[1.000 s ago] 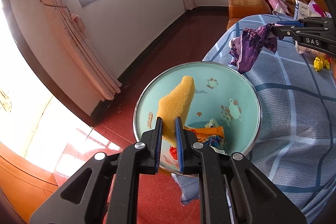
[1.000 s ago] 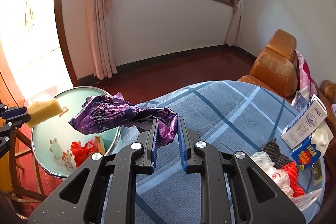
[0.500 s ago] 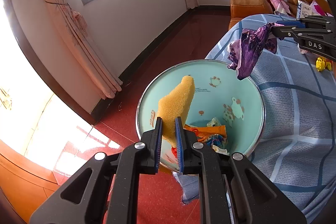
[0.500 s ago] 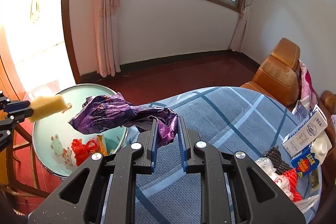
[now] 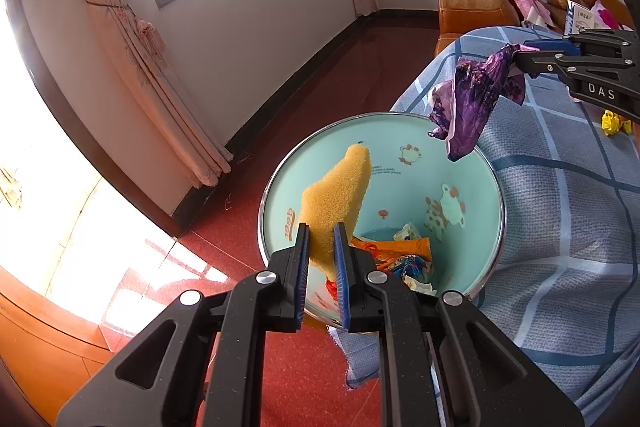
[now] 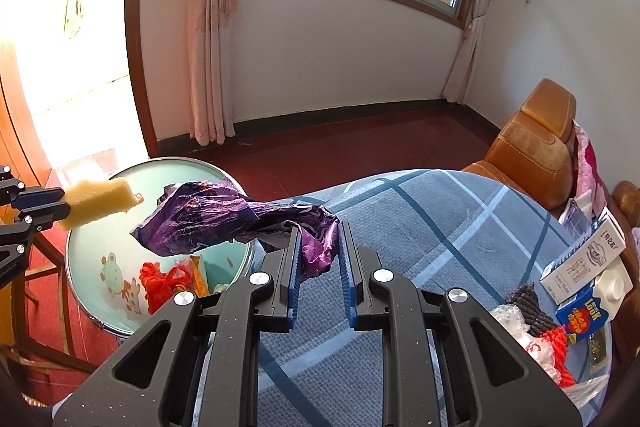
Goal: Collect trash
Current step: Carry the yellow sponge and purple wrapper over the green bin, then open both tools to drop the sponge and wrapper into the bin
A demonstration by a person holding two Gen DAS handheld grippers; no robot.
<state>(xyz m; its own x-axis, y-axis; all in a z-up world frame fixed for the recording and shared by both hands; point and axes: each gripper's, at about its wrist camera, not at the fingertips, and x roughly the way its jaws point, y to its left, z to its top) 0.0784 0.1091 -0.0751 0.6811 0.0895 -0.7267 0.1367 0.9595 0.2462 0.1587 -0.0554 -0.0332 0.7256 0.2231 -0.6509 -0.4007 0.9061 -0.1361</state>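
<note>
A yellow sponge (image 5: 334, 203) is pinched in the left claw (image 5: 320, 247) above the teal basin (image 5: 472, 183), presumably for release onto the collected trash. A purple wrapper (image 6: 224, 223) is clamped by the right claw (image 6: 318, 247) at the basin's rim beside the counter (image 6: 460, 235).

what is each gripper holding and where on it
The left gripper pinches the yellow sponge by its near end. The right gripper pinches the purple wrapper by one crumpled end; the rest hangs toward the basin.
</note>
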